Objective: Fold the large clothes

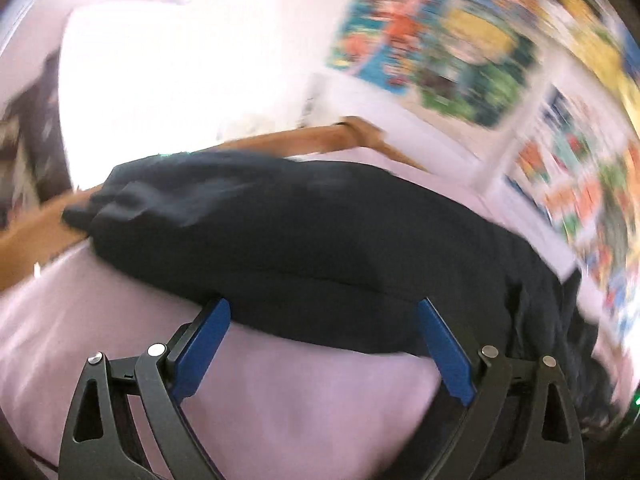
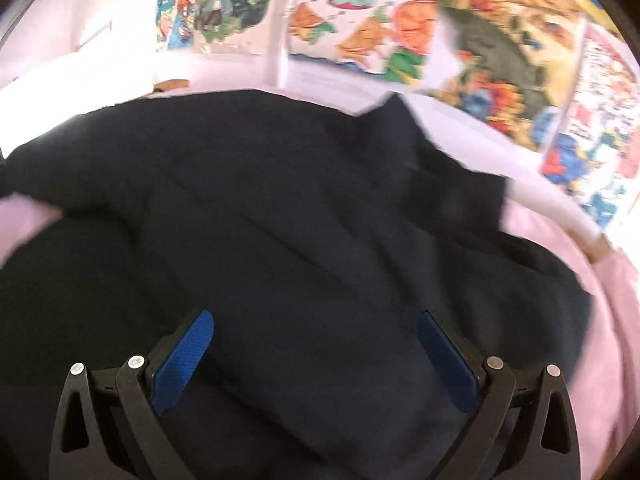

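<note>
While both tongs gape empty, left tongs (image 1: 324,308) at near hem of dark garment (image 1: 304,236), right tongs (image 2: 316,320) over it on pink bed (image 1: 280,392). Next: pinch hem, fold far.

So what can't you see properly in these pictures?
- Posters, left view: motion blur smears the drawings.
- Window, left view: glare whites it out.
- Dark garment, right view: its type is unclear; the bottom edge cuts it off.
- Sheet, right view: mostly under the garment.

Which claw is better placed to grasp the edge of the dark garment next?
Probably the left claw: it is open at the dark garment edge on the pink sheet. The right claw is over the middle.
</note>
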Demonstrator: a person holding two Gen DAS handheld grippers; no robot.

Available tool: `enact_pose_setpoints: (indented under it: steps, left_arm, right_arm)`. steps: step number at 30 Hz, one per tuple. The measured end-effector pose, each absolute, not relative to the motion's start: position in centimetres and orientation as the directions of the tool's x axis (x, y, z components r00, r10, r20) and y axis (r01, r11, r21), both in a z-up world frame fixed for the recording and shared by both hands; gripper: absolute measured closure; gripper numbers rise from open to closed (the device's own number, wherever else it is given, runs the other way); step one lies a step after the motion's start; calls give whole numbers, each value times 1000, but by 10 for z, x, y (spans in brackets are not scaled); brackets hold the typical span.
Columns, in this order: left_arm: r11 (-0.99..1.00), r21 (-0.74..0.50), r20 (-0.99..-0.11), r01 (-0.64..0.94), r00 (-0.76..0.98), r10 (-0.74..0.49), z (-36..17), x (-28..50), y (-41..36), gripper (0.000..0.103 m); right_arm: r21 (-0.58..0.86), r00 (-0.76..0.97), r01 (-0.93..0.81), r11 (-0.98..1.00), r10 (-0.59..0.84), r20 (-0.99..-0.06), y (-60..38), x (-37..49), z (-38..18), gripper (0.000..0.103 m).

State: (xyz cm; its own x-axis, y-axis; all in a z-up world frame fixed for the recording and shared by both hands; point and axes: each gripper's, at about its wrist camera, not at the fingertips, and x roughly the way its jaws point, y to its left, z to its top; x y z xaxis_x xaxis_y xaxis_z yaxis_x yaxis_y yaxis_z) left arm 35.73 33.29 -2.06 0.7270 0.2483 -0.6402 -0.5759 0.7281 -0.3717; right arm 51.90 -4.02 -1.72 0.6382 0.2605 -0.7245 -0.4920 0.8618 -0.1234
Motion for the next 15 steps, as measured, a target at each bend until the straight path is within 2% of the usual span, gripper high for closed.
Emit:
enact_pose_setpoints:
  steps: [3, 6, 12, 14, 15]
  left_arm:
    - [647, -442, -652, -621, 718, 243, -32, 349, 353, 11]
    - [616, -492, -622, -615, 743, 246, -35, 345, 361, 9]
    - [527, -585, -526, -616, 783, 332, -35, 319, 381, 11]
    - [512, -598, -501, -616, 786, 361, -36, 316, 385, 28]
    - [515, -595, -498, -617, 786, 367, -35, 315, 387, 48]
  right_arm:
    - [-116, 663, -485, 867, 278, -695, 3, 535, -19, 0]
    - [-117, 688, -475, 872, 286, -667, 34, 544, -30, 0]
    - [-263, 703, -476, 839, 184, -687, 70, 548, -76, 0]
    - [-268, 698, -480, 835, 179, -693, 71, 549, -83, 0]
    - [-263, 696, -481, 836, 182, -695, 70, 550, -83, 0]
